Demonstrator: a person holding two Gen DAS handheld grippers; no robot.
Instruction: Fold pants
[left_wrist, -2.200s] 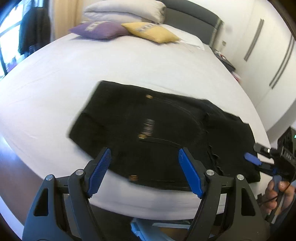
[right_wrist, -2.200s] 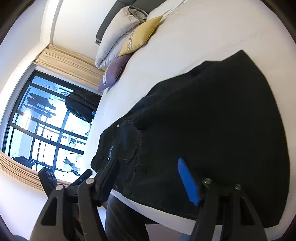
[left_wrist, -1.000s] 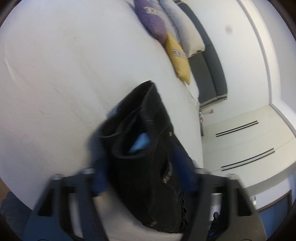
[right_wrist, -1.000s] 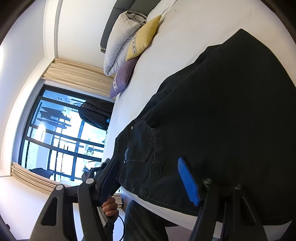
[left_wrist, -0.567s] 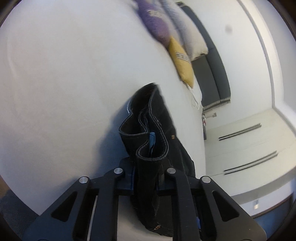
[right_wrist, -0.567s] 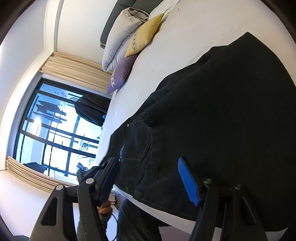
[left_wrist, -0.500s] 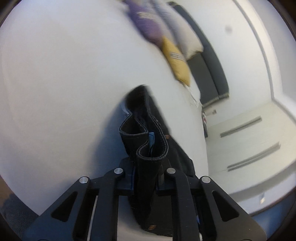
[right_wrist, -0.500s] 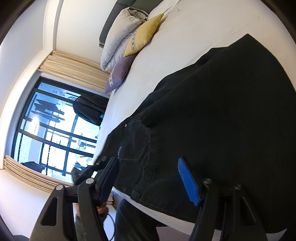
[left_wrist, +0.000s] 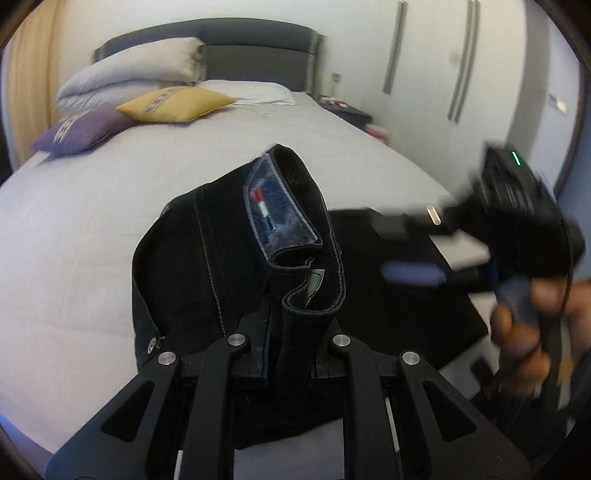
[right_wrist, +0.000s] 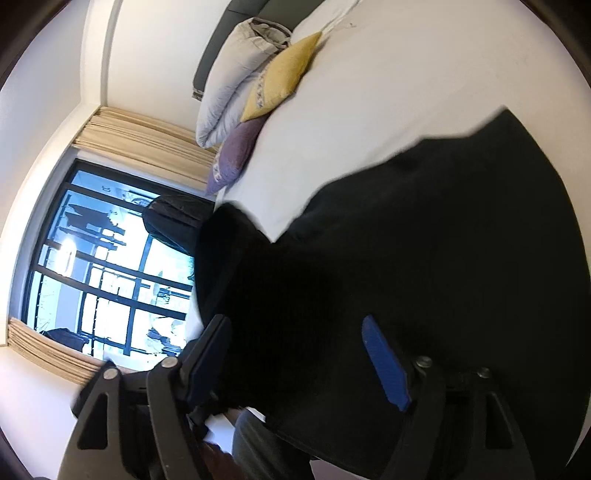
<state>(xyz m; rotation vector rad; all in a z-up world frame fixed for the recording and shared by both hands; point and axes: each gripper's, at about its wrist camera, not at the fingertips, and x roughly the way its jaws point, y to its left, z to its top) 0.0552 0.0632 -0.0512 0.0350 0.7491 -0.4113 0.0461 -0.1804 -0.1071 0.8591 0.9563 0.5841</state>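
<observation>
The left gripper (left_wrist: 290, 354) was clamped on the waistband of the black pants (left_wrist: 207, 266), lifting it off the white bed (left_wrist: 92, 221), while the right gripper (right_wrist: 295, 354) hovered spread apart over the trouser legs.

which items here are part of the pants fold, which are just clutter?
Job:
black denim pants
left gripper, shut on the waistband
right gripper, open

Lying about:
yellow cushion
purple cushion
folded grey duvet
white bed sheet
</observation>
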